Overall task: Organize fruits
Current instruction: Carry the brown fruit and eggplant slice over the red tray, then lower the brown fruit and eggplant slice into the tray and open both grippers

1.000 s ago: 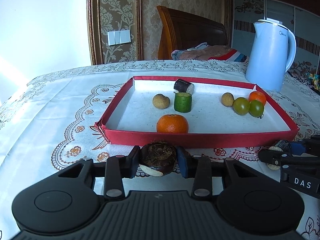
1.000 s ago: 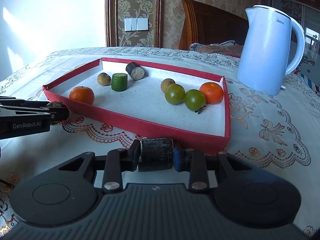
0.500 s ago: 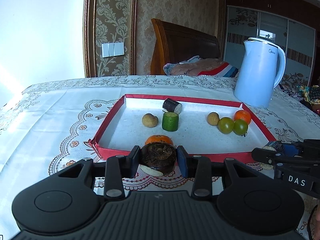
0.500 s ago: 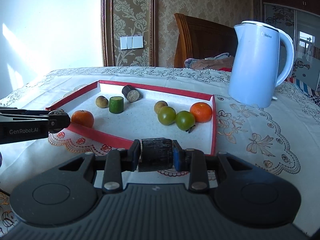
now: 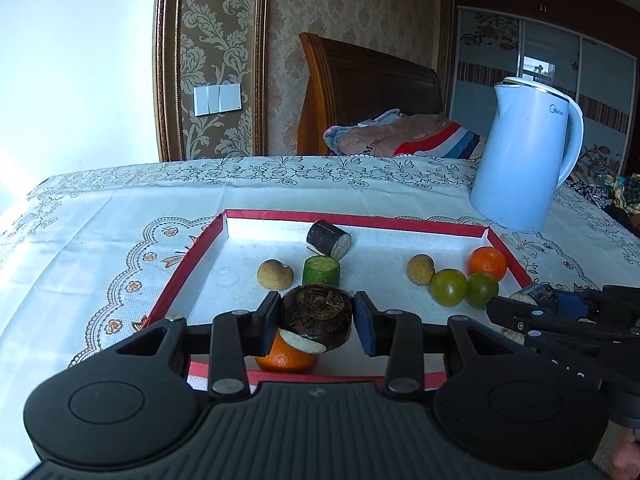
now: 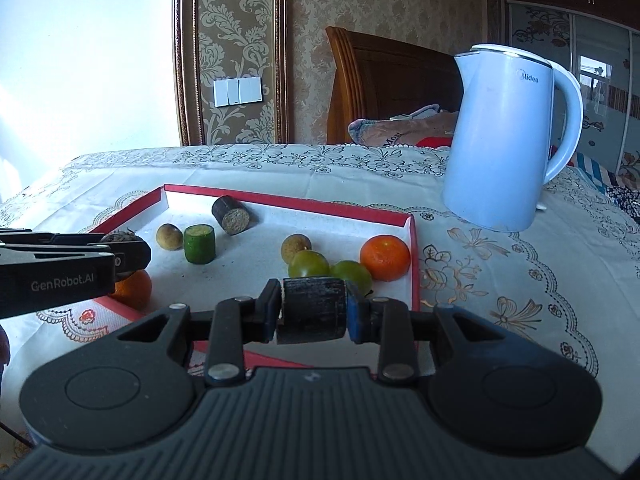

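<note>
Currently the left claw [image 5: 316,322] grips a dark brown water chestnut [image 5: 317,315], a white cut patch showing on its lower side; it is held above the near edge of the red tray [image 5: 188,262], directly over an orange tangerine [image 5: 286,356]. The right claw [image 6: 312,310] is clamped on a dark cylindrical cane piece [image 6: 312,310], held above the tray's near right part. In the tray: a second dark cane piece [image 5: 329,239] lying on its side near the far wall, an upright green cucumber segment [image 5: 321,271], a tan longan [image 5: 274,275] just beside it, another longan [image 5: 420,269] touching two green tomatoes [image 5: 464,288], and a second tangerine [image 5: 487,262] by the right wall. The tray sits on a desk with a lace-pattern cloth [image 5: 100,240]. A pale blue kettle [image 5: 524,156] stands beyond the tray's far right corner.
</note>
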{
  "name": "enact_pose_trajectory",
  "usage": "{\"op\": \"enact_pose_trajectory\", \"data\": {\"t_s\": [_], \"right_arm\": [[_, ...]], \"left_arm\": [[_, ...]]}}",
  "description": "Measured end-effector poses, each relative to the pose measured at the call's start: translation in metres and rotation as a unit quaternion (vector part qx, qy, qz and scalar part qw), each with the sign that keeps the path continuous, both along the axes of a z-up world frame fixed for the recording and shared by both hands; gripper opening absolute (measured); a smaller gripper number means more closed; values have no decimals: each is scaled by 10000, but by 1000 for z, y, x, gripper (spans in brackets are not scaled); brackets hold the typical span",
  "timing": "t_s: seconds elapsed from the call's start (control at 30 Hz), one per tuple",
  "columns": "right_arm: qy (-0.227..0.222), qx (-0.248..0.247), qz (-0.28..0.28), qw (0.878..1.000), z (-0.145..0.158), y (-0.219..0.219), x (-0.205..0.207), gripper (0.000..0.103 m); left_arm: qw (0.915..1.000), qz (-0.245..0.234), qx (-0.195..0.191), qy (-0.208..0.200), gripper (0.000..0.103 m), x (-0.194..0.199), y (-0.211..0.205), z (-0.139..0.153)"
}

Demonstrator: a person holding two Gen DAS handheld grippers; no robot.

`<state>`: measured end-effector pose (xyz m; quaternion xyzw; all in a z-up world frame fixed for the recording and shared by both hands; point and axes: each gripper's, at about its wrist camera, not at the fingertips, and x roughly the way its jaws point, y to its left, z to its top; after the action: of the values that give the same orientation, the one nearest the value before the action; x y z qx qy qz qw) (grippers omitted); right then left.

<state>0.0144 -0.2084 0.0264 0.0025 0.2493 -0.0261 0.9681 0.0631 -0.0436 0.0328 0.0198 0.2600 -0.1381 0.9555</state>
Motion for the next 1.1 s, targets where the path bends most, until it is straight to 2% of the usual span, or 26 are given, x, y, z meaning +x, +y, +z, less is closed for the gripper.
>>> {"op": "enact_pose_trajectory", "data": {"t_s": [0.27,0.43,0.7,1.1], "right_arm": [[213,22,-250,9995,-9,0,40,31],[194,-141,-401,9989,-14,4,54,31],[78,-239,-510,9984,-15,10,66,31],[59,-157,-365,9992,-16,11,66,31]], "left_arm": [[9997,76,222,-37,39,24,-17,-10],[9993,186,338,-26,39,37,-21,-16],[9983,402,414,52,39,51,-21,-26],[9978,565,336,112,39,56,-16,-30]]}}
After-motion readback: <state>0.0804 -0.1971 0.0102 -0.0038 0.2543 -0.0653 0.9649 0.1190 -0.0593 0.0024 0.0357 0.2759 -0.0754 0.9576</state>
